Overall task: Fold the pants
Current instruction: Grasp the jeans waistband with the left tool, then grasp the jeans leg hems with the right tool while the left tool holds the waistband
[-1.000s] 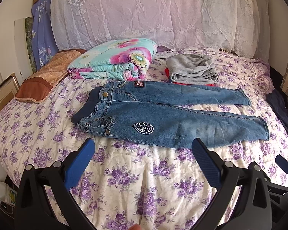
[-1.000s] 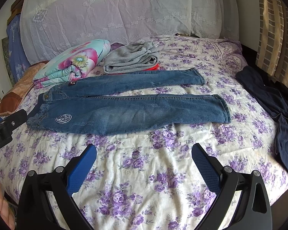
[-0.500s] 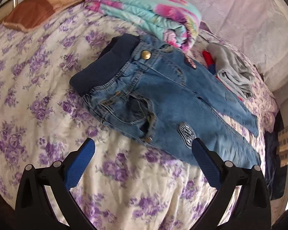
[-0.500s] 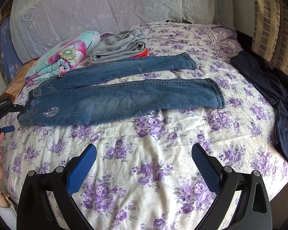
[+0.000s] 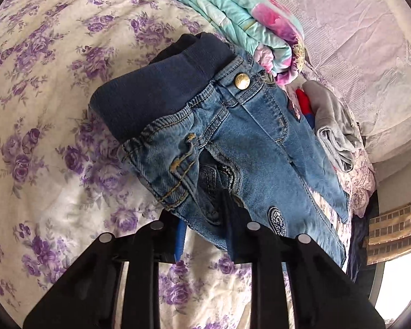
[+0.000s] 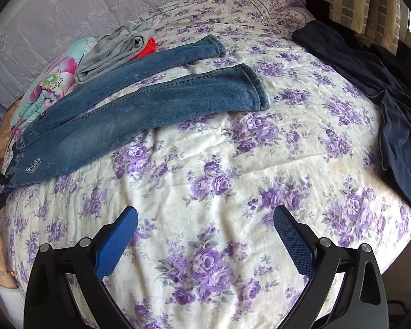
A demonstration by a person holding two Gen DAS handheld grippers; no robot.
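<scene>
The small blue denim pants with a dark knit waistband (image 5: 233, 137) are lying flat on the bed cover with purple flowers (image 6: 205, 181). The two legs are stretching apart toward the far side of the bed, and the waist end is lying near the bed's edge on the left. A round embroidered patch (image 5: 276, 216) is showing on the nearer leg, and a brass button (image 5: 241, 81) is sitting just under the waistband.

The left tongs (image 5: 205, 227) are pinching the lower corner of the pants at the hip, close to the pocket seam. The denim is bunching between the two fingers there, and the blue pad of one finger (image 5: 180, 240) is showing only as a thin strip beside the cloth. In the right wrist view the left tongs (image 6: 2, 183) are appearing at the frame edge, touching that same corner of the waist.

The right tongs (image 6: 205, 242) are hovering above the bare bed cover with their blue pads spread wide, holding nothing, well apart from the leg hems.

Just beside the waistband a folded turquoise quilt with pink flowers (image 5: 241, 19) is lying. Behind the farther leg a folded grey garment (image 6: 117, 46) is resting on something red (image 6: 146, 48). A dark navy cloth (image 6: 383, 104) is spreading along the right side of the bed.
</scene>
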